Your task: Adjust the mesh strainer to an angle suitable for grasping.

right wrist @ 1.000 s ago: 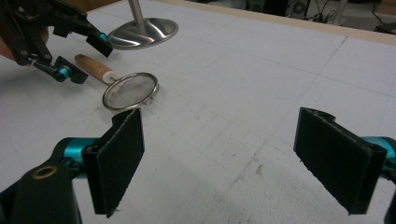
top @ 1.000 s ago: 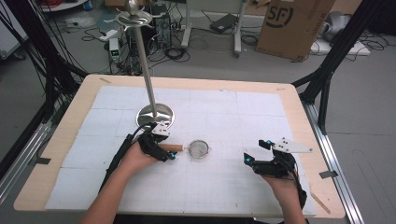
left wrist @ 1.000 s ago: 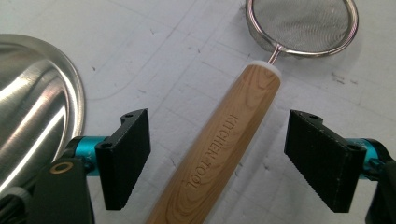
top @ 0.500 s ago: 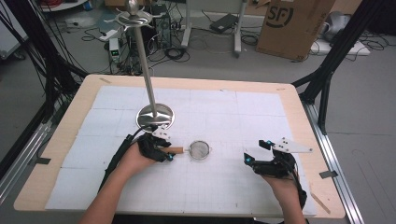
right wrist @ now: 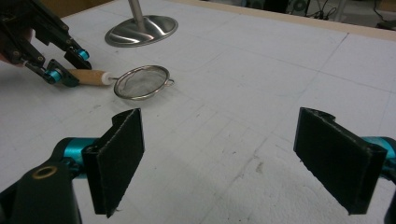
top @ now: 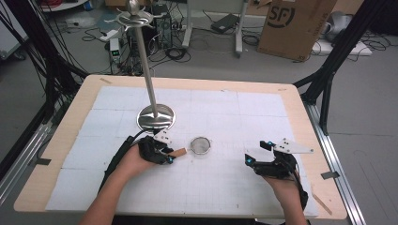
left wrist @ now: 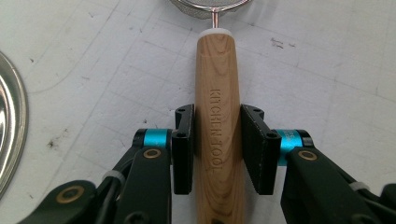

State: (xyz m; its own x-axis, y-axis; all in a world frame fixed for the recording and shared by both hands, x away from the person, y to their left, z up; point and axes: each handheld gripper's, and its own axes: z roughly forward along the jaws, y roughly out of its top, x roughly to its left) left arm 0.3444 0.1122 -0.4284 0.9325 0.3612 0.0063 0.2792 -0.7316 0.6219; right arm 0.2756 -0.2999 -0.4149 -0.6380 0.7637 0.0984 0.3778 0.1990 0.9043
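Wooden strainer handle [left wrist: 218, 130] runs straight between your left gripper's [left wrist: 217, 140] jaws, clenched on it, mesh bowl [top: 201, 145] ahead on the counter [top: 225, 187]; your right gripper [right wrist: 233, 154] waits, jaws released.

Smooth wooden strainer handle [left wrist: 218, 121], fine metal mesh [top: 202, 145], glossy steel stand base [top: 156, 116]

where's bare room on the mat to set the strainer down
Free: the wide stretch between the strainer and the right hand-held gripper, and the far right quarter of the table. Crowded: around the stand base beside the left hand-held gripper.
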